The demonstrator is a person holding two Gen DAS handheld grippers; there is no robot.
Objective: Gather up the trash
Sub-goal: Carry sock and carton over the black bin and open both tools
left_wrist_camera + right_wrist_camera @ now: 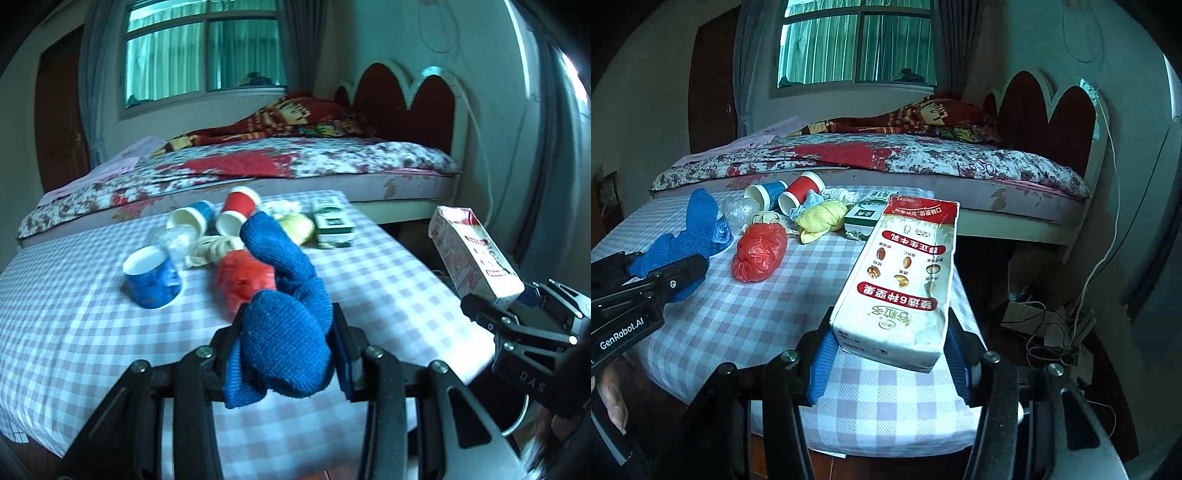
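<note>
Left gripper (286, 345): clamped on a blue knitted sock (284, 314), held above the checked tablecloth (74, 332). Centre of table: paper cups (799, 194), red plastic bag (759, 254), yellow cloth (822, 218). Right gripper (890, 354): clamped on a milk carton (905, 280), lifted at the table's right edge.

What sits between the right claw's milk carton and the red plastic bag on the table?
Nothing visible. The right claw is shut on the milk carton, held above the table; only bare checkered cloth lies between it and the red plastic bag.
</note>
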